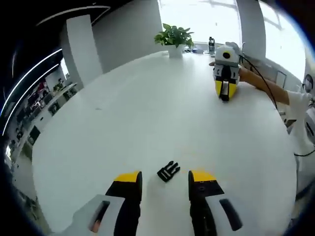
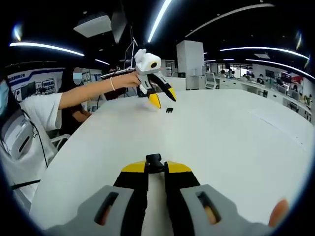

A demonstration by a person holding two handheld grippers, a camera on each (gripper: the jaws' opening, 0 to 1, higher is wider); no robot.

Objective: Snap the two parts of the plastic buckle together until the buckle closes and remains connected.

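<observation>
On a large white table [image 1: 147, 113], seen from the left gripper view, the left gripper [image 1: 165, 181] hovers low with its two yellow-tipped black jaws spread well apart. Between those jaw tips, lying flat on the tabletop and touching neither jaw, is a small black pronged buckle part [image 1: 168, 171], its prongs pointing toward the upper right of the view. Farther across the table in the same view, the right gripper [image 1: 225, 96] points down at the surface, held by a person's bare forearm [image 1: 261, 83] reaching in from the right edge. A potted green plant [image 1: 174, 38] and a dark bottle [image 1: 211, 45] stand near the far rim of the table. From the right gripper view, the right gripper [image 2: 155, 166] has its jaws drawn close together, and they are clamped on a second black buckle piece [image 2: 154, 161], which sticks up just above the yellow tips. Across the table in this view, the left gripper [image 2: 165, 98] hangs with its jaws splayed, and the pronged buckle part [image 2: 170, 110] rests on the table [image 2: 236, 137] just beneath and beside its tips. A person in a white short-sleeved shirt [image 2: 37, 110] sits at the left edge. The two buckle pieces lie well apart, not joined.
</observation>
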